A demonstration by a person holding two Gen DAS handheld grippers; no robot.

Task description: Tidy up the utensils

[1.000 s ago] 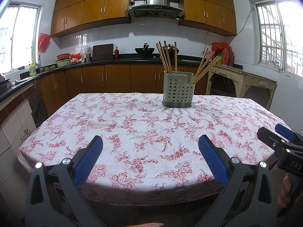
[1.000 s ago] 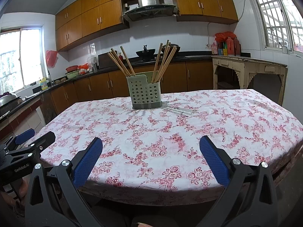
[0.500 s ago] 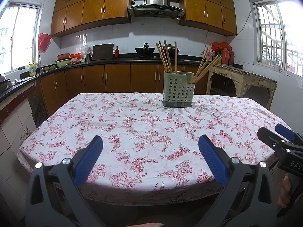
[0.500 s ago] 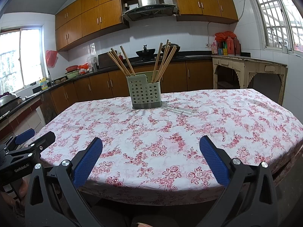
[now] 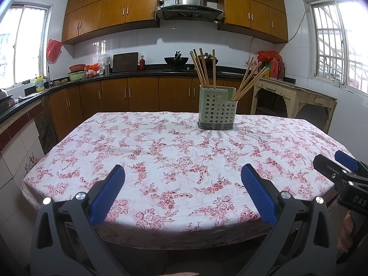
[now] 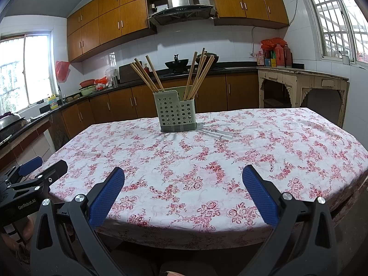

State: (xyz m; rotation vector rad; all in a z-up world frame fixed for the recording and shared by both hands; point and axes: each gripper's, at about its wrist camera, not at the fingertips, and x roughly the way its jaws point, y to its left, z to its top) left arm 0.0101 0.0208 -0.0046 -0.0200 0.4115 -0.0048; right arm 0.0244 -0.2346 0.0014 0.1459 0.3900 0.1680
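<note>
A pale green perforated utensil holder (image 5: 217,110) stands at the far side of the flowered tablecloth (image 5: 161,156); it also shows in the right wrist view (image 6: 176,112). Several wooden chopsticks (image 5: 203,69) stand in its left compartment and several more (image 5: 249,82) lean out of the right one. My left gripper (image 5: 182,191) is open and empty at the table's near edge. My right gripper (image 6: 184,192) is open and empty at the near edge too, to the right of the left one (image 6: 34,177).
The table (image 6: 299,142) fills the middle of a kitchen. Dark counters with wooden cabinets (image 5: 138,94) run along the back and left walls. A cream side table (image 5: 296,101) stands at the right.
</note>
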